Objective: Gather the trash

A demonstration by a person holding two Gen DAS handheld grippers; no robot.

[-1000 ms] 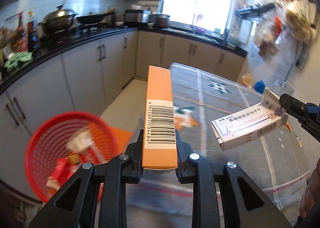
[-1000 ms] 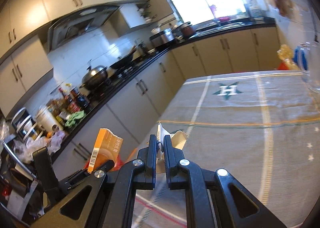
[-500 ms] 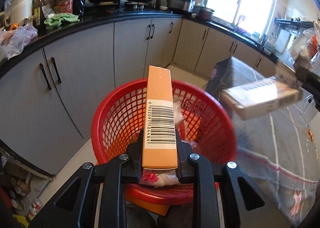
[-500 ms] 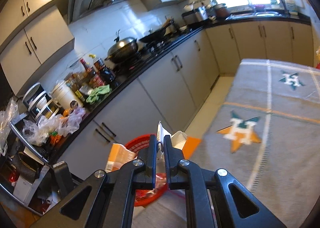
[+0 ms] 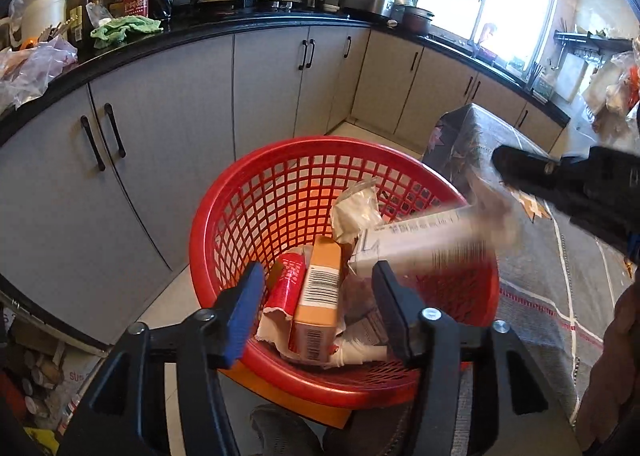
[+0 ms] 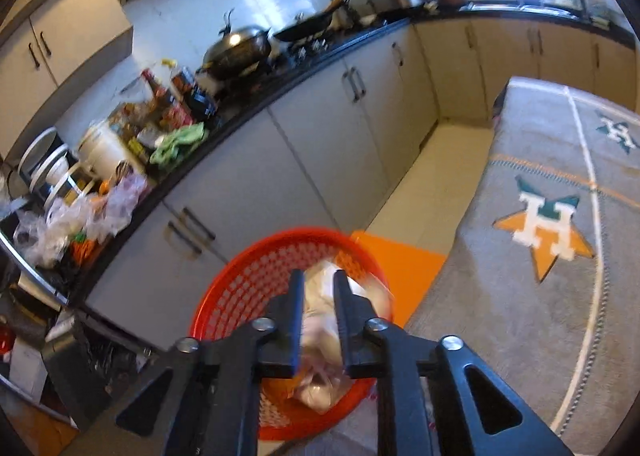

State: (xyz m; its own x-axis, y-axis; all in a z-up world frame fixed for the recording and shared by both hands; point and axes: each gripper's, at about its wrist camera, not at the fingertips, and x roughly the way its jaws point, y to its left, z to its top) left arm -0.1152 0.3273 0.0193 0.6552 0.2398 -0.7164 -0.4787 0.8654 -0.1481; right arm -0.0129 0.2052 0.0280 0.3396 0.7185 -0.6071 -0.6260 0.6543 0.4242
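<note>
A red mesh basket (image 5: 248, 216) stands on the floor beside the table, and it also shows in the right wrist view (image 6: 240, 288). My left gripper (image 5: 318, 308) is open above it. The orange box (image 5: 320, 296) lies inside the basket among a red packet (image 5: 286, 284) and crumpled white paper (image 5: 354, 208). A white medicine box (image 5: 428, 244) is blurred over the basket's right rim, just below my right gripper (image 5: 504, 168). In the right wrist view my right gripper (image 6: 318, 292) is open, with blurred pale trash (image 6: 320, 340) between and below its fingers.
Grey kitchen cabinets (image 5: 160, 128) under a black counter run along the left and back. A table with a grey patterned cloth (image 6: 540, 256) is to the right of the basket. An orange stool (image 6: 400, 268) sits under the basket.
My left gripper has opened and the orange box has dropped into the basket. My right gripper has opened over the basket and the white box is falling free.
</note>
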